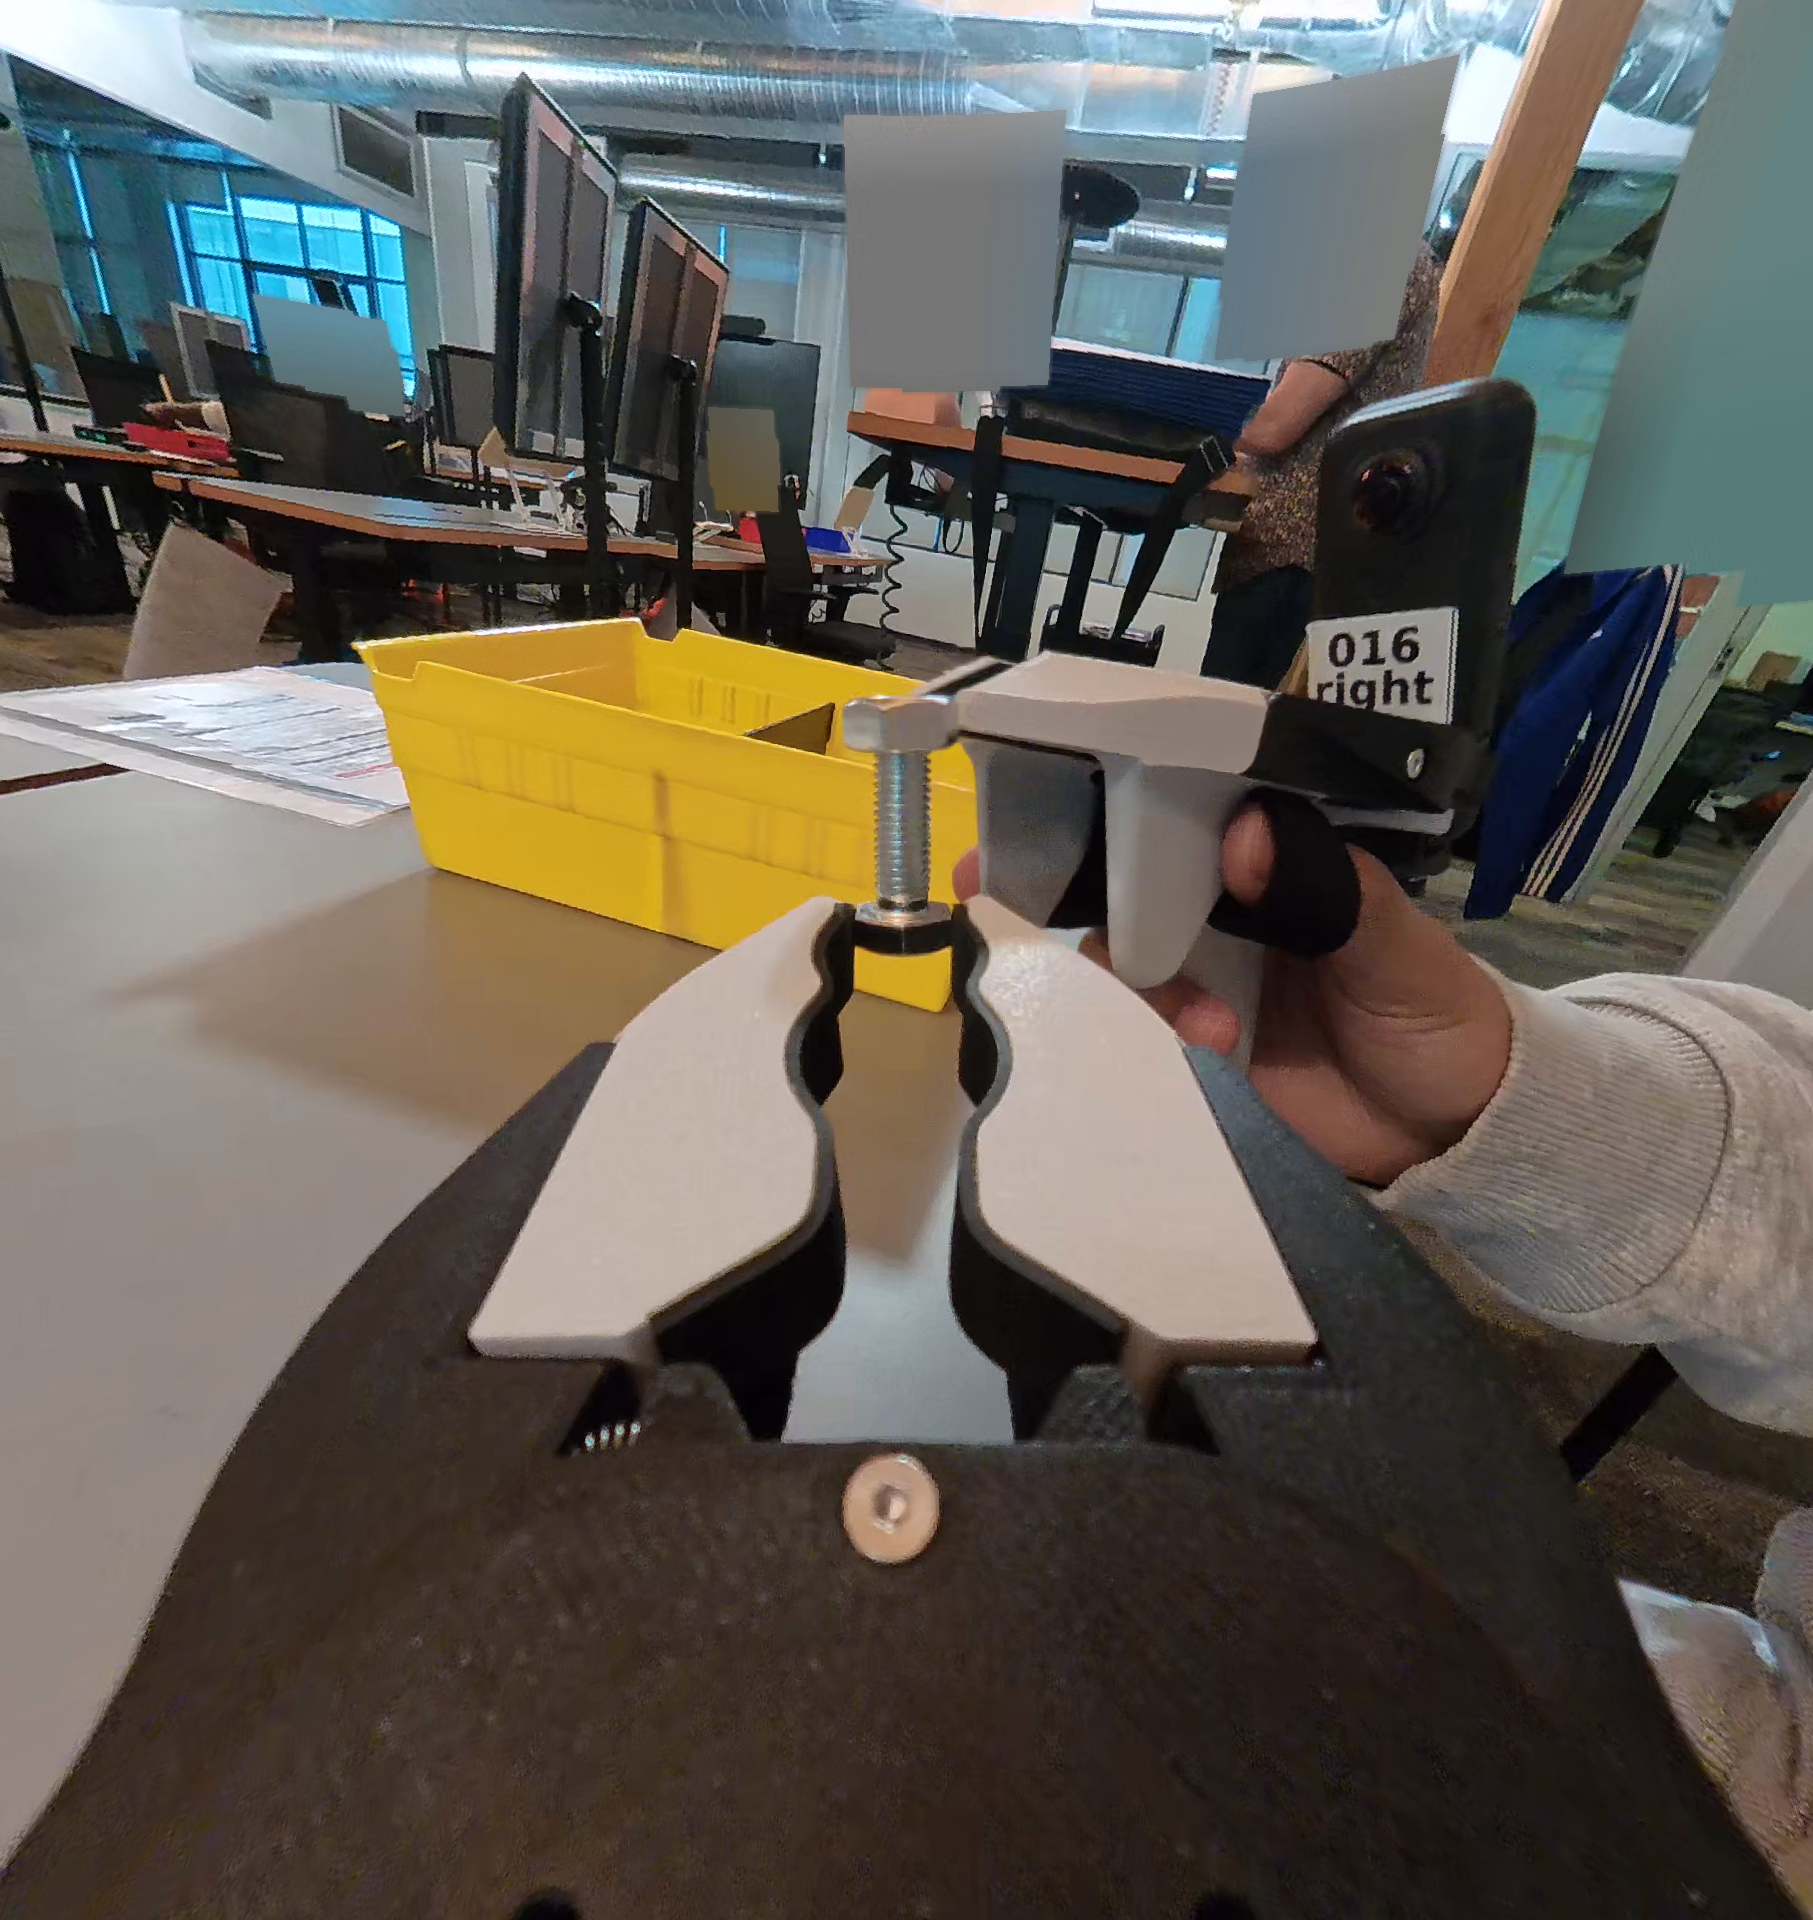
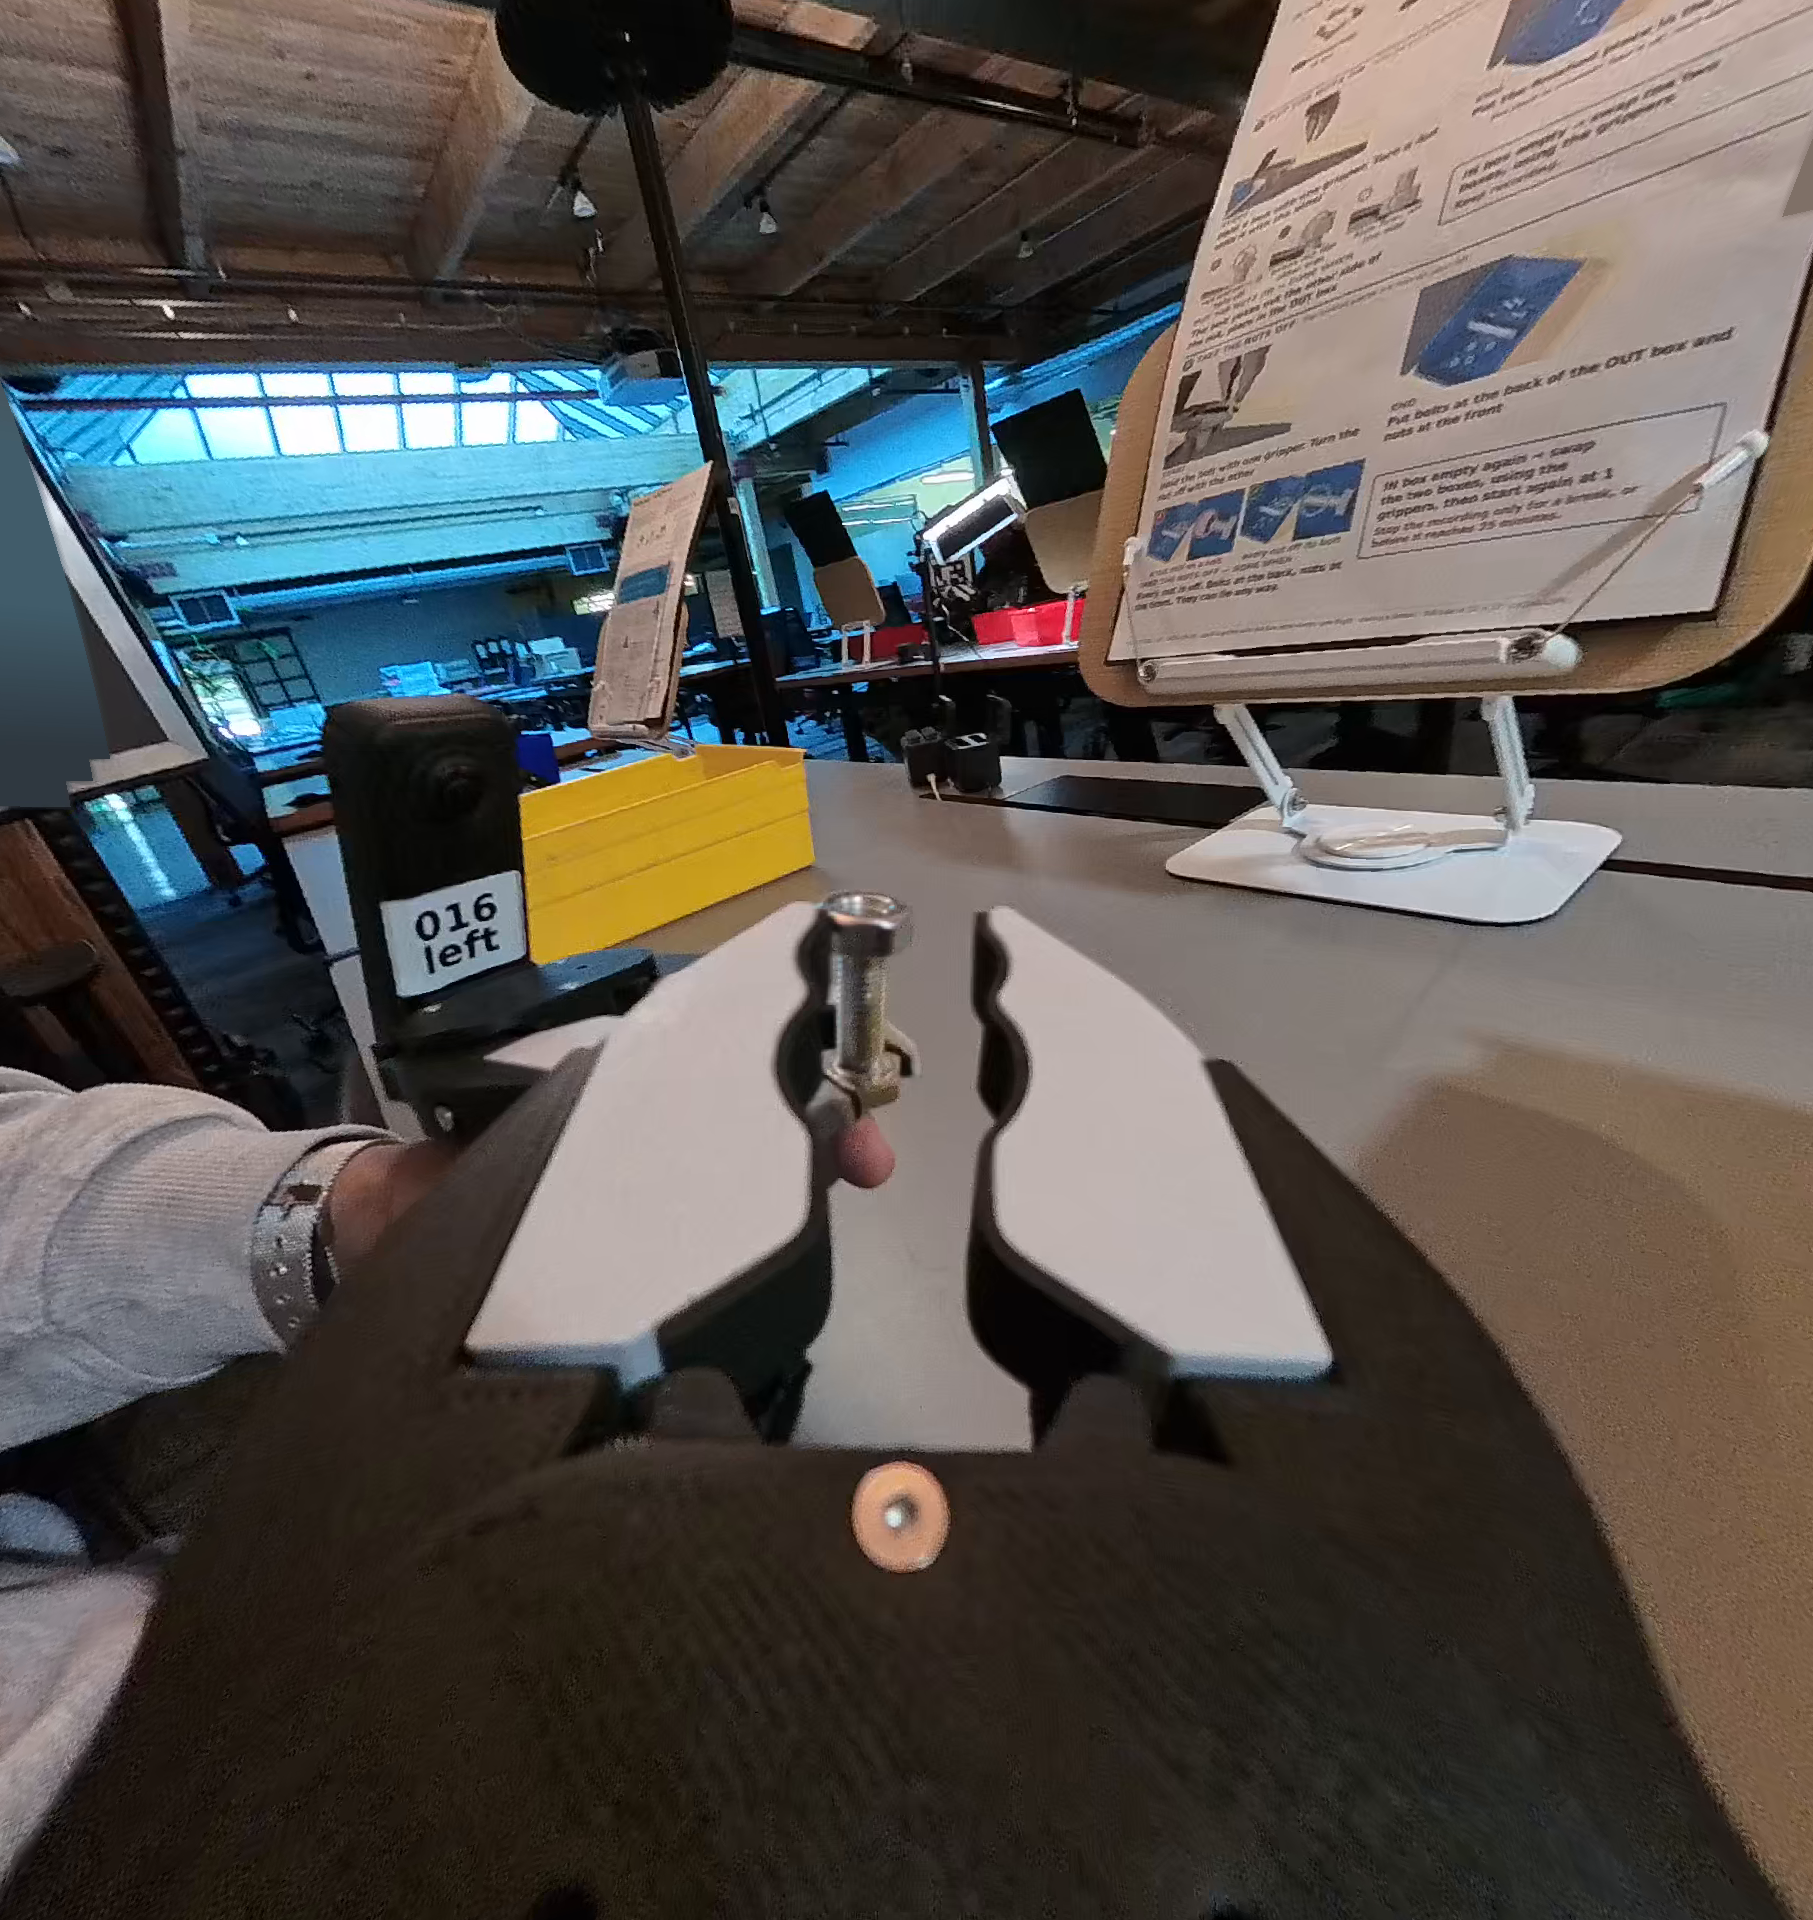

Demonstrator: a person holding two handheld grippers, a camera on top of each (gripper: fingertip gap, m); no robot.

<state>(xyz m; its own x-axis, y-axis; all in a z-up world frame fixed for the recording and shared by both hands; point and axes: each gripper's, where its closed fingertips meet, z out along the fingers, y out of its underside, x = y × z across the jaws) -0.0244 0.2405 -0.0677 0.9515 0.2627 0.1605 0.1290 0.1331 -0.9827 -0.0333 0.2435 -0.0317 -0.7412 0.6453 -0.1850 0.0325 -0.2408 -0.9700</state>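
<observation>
A silver hex bolt (image 1: 902,821) stands upright with a nut (image 1: 902,920) threaded on its lower end. My left gripper (image 1: 902,920) is shut on the nut, above the grey table (image 1: 154,1091). My right gripper (image 1: 938,712) comes in from the right, level with the bolt head (image 1: 886,722). In the right wrist view the bolt head (image 2: 866,920) sits between the tips of my right gripper (image 2: 897,920), against the left finger (image 2: 673,1143), with a gap to the right finger. The nut (image 2: 876,1081) and the left gripper's tip (image 2: 829,1117) show below.
A yellow bin (image 1: 569,769) stands on the table just behind the bolt; it also shows in the right wrist view (image 2: 673,842). A printed sheet (image 1: 227,727) lies at the far left. A document stand (image 2: 1401,852) with an instruction sheet stands at the right. The tips of both grippers are at nearly the same place.
</observation>
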